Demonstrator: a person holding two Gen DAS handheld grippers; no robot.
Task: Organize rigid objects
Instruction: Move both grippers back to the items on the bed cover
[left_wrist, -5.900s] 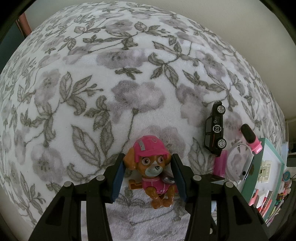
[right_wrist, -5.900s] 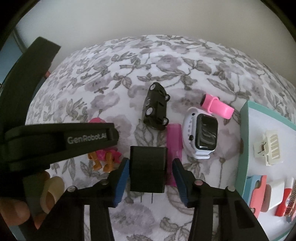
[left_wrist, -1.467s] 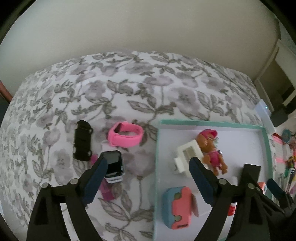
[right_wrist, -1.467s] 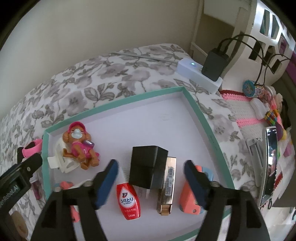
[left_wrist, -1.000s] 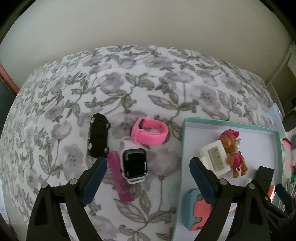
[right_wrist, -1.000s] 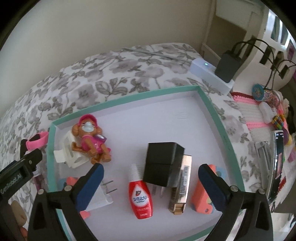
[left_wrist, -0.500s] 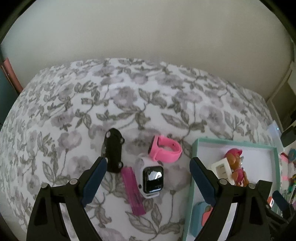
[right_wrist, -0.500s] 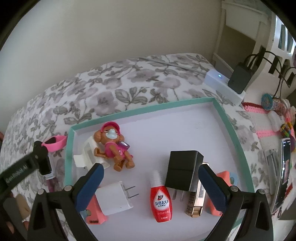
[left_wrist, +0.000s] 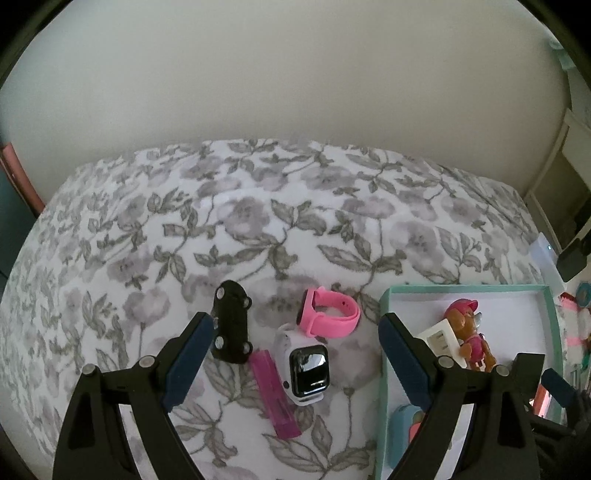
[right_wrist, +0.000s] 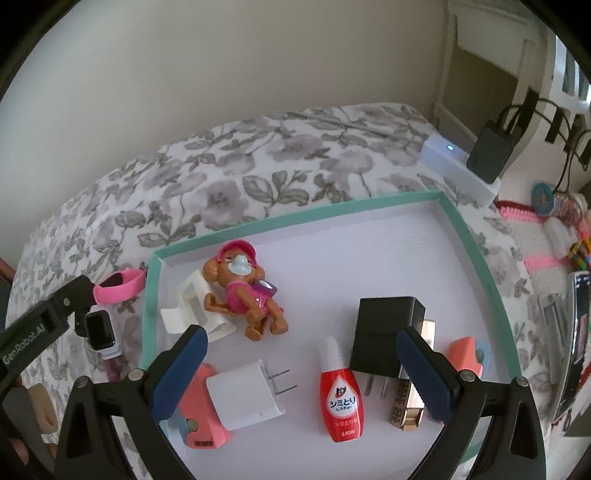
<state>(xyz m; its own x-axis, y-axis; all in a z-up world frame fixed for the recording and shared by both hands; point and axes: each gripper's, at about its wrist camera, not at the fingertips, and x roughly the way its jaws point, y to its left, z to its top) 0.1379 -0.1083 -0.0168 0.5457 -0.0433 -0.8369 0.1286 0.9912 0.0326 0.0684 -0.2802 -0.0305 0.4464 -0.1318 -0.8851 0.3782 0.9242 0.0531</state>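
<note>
Smartwatch (left_wrist: 307, 369): white strap, black face, flat on floral blanket (left_wrist: 258, 229)

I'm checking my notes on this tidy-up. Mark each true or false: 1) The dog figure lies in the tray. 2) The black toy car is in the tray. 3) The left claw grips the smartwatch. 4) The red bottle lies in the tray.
1) True: the dog figure lies in the tray.
2) False: the black toy car lies on the floral blanket.
3) False: the left claw is open, and the smartwatch lies on the blanket.
4) True: the red bottle.
</note>
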